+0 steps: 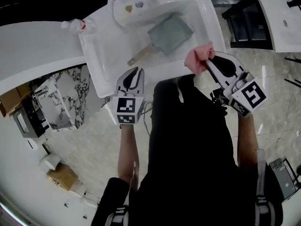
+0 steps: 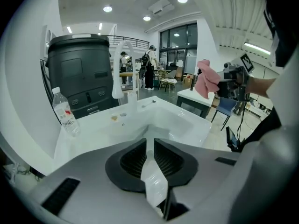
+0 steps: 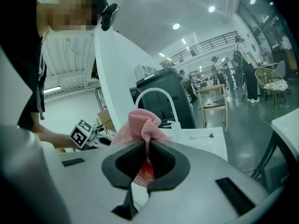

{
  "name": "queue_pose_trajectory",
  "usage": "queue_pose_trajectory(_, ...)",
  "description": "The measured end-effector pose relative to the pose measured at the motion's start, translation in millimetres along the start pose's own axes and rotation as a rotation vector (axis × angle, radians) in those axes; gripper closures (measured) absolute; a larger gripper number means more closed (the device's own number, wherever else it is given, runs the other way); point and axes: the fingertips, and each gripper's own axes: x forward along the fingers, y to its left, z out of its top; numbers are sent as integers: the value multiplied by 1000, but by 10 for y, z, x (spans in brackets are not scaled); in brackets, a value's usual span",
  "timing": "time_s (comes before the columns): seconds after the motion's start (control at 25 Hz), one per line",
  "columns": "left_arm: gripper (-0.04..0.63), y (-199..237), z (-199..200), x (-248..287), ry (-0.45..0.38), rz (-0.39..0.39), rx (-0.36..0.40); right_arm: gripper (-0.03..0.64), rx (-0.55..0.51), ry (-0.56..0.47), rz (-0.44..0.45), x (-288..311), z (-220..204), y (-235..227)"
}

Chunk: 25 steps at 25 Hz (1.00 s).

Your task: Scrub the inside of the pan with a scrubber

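1. The head view shows the pan (image 1: 169, 32), grey with a pale handle, lying inside the white sink (image 1: 101, 55). It lies ahead of the left gripper's (image 1: 136, 73) fingers and off to their right, well apart from them. It is ahead and to the left of the right gripper's (image 1: 209, 58) fingers. Neither gripper view shows the pan.
2. In the left gripper view the left gripper (image 2: 150, 141) has its fingers drawn together to a thin slit, with nothing gripped. The sink (image 2: 93, 125) spreads out just beyond them.
3. In the right gripper view the right gripper (image 3: 147, 146) has its fingers clamped on the pink mesh scrubber (image 3: 140, 125). The scrubber bunches up above the fingertips and hangs red between the pads.
4. In the head view the scrubber (image 1: 197, 60) is near the sink's right front corner, apart from the pan.
5. The left gripper view shows the scrubber (image 2: 205, 80) from the side, held up to the right of its own fingers.
6. A plastic bottle (image 1: 77, 26) stands on the sink's rim ahead and left of the left fingers. It is also seen in the left gripper view (image 2: 63, 111), but not in the right gripper view.
7. The curved faucet (image 3: 156, 94) and a spoon (image 3: 202, 136) lie beyond the right fingers.
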Motion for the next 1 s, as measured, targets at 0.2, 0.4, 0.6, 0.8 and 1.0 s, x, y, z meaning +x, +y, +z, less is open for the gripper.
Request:
queue_pose_trajectory(0.2,534,129,-152,163,71,-17,62,581,35,63,9,193,-186,-51)
queue_pose_trajectory(0.4,474,353,-362,296,139,-63,95,581,5,141,-19,433,-318,9)
queue_pose_trajectory(0.6,453,549,-544,512,204,-120,147,581,10,202,-57,701,-390,-14)
queue_pose_trajectory(0.8,422,685,-852,807,296,-193,208,581,-25,292,-97,999,-539,-119)
queue_pose_trajectory(1.0,420,732,-1089,1047,366,-275,278,581,-48,360,-114,1259,-731,-243)
